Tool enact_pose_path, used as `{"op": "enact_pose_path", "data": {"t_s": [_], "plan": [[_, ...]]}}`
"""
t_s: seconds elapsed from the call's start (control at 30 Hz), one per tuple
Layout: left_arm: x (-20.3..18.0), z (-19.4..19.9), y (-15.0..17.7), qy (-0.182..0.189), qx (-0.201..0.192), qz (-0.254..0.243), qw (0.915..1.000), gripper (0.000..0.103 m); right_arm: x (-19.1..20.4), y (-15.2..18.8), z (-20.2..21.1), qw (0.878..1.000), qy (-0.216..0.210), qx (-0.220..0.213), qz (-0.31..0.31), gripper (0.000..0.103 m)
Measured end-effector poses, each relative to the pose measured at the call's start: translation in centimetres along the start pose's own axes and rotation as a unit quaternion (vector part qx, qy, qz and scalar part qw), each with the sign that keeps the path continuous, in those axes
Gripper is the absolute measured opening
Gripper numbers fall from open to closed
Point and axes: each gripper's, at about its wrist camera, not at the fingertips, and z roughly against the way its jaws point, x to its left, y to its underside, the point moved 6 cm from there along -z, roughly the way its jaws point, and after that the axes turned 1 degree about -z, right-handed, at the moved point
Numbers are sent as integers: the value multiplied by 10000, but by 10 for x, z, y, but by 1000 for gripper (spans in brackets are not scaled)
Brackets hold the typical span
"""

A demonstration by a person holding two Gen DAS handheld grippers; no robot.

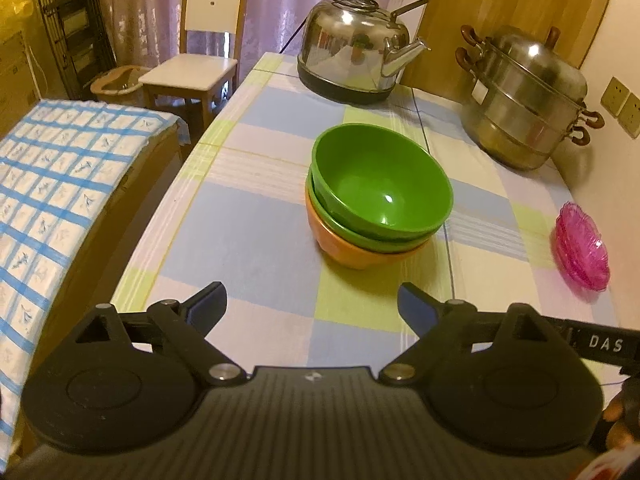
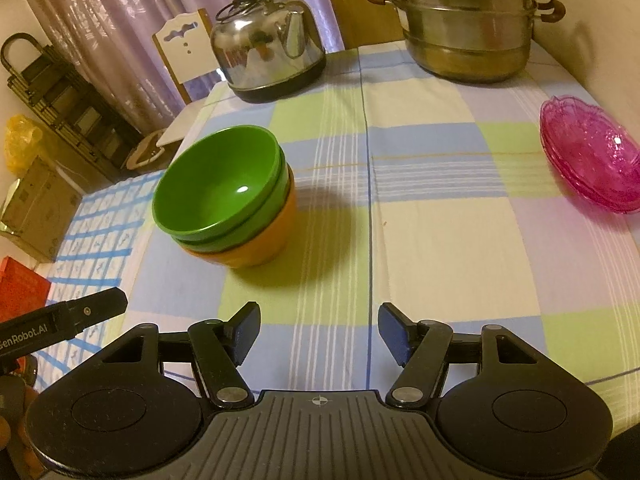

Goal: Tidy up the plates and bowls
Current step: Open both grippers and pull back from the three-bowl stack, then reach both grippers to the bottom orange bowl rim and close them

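A stack of bowls stands on the checked tablecloth: two green bowls [image 1: 380,192] nested in an orange bowl [image 1: 348,250]. The stack also shows in the right wrist view [image 2: 220,184]. A stack of pink glass plates [image 1: 582,248] lies at the table's right side, also in the right wrist view [image 2: 592,156]. My left gripper [image 1: 312,304] is open and empty, a little short of the bowls. My right gripper [image 2: 318,330] is open and empty over the near part of the table, between bowls and plates.
A steel kettle [image 1: 356,40] and a stacked steel steamer pot [image 1: 528,100] stand at the back of the table [image 1: 248,240]. A chair [image 1: 200,52] and a bed with a blue checked cover [image 1: 52,184] are left of the table.
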Motion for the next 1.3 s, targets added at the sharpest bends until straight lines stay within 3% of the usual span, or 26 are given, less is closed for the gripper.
{"op": "enact_pose_path", "data": {"t_s": [0.3,0.53,0.7,0.97,1.03,1.1,1.23,1.3], "plan": [[4,3,0,70,-111,-1,9999,91,-3,6,-1,9999,32,90,-129,66],[10,-5,-15,619,129,426,9971,91,-5,0,-1,9998,20,44,-187,66],[16,-11,-42,725,24,422,9965,91,-2,-19,-4,9997,-129,-2,-228,66],[21,-54,-77,701,349,318,9964,91,9,-63,-29,9994,-247,-33,-226,66],[20,-70,-82,723,497,273,9958,88,12,-72,-41,9994,-266,40,-212,66],[20,-86,-85,768,653,290,9945,80,14,-81,-55,9994,-258,151,-196,66],[17,-112,-88,856,895,259,9920,76,15,-92,-79,9987,-289,335,-250,66],[16,-122,-89,881,996,209,9909,68,15,-95,-90,9983,-296,421,-275,66]]}}
